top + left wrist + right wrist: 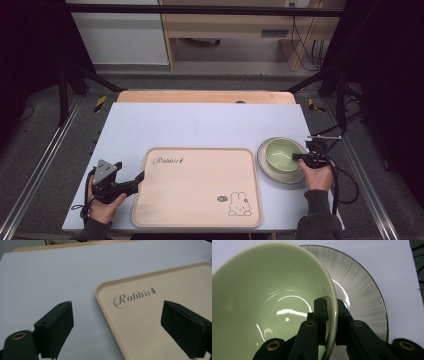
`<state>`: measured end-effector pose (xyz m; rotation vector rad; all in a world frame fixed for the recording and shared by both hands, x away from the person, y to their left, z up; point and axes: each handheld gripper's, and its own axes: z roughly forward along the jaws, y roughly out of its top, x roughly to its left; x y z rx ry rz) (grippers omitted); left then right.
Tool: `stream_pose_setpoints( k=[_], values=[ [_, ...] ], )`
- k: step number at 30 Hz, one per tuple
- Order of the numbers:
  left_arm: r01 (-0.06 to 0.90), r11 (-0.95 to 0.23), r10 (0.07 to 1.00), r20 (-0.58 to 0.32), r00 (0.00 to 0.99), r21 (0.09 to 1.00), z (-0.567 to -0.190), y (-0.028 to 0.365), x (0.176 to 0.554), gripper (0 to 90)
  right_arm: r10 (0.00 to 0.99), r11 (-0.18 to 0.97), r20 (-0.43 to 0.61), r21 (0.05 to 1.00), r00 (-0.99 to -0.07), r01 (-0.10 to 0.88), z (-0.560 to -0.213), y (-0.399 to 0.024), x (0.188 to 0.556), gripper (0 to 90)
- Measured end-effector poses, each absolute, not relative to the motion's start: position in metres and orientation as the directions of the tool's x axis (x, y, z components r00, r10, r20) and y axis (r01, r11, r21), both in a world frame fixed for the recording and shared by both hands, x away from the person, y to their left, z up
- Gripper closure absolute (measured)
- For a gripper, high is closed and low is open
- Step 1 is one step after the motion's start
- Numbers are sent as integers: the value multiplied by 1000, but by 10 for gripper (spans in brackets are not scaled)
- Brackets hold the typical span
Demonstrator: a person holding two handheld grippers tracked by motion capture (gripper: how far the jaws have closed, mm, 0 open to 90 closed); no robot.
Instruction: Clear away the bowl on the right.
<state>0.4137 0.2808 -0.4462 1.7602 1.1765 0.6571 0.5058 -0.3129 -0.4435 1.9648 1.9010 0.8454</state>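
One green bowl (pixel 283 154) on one grey plate (pixel 267 169), rim clamped by right gripper (pixel 332 312); left gripper (pixel 117 325) wide beside one tray (pixel 200 210).

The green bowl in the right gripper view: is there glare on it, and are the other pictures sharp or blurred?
Right gripper view: white curved glare streaks lie inside the green bowl, and the right tongs clamped on its rim look soft. Left gripper view: the tray lettering is sharp, the open left tongs slightly blurred. High view: even light on the table, dark surroundings.
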Motion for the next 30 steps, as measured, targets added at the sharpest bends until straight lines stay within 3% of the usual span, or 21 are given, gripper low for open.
stream_pose_setpoints(
  k=[30],
  values=[
    [434, -146, 912, -50, 408, 889, -445, 281, 413, 109, 982, -87, 187, 610, -37, 787, -430, -305, 499, 830]
  ],
)
